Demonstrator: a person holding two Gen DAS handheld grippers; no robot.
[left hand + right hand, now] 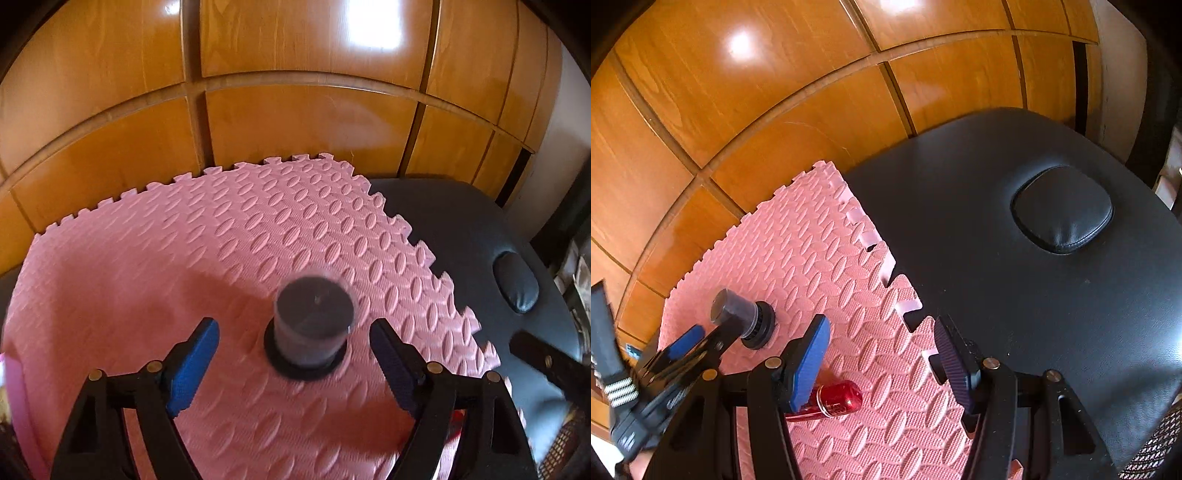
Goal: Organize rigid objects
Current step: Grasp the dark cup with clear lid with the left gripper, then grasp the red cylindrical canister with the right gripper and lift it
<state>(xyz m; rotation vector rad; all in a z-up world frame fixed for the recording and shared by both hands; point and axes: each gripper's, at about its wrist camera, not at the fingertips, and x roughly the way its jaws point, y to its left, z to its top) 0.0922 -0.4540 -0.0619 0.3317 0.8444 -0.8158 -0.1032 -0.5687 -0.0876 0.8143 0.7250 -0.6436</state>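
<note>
The left hand-held gripper (295,363) stands open around a dark spool case (313,321), upright on the pink foam mat (147,280); next, I judge, it closes. The right hand-held gripper (882,362) hangs open, empty, above a red can (837,400) lying near.

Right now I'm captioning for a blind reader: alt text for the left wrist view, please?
A dark jar stands upright on a pink foam mat, between the left gripper's open jaws, untouched. Wooden cabinet doors rise behind; a black padded table extends right.
</note>
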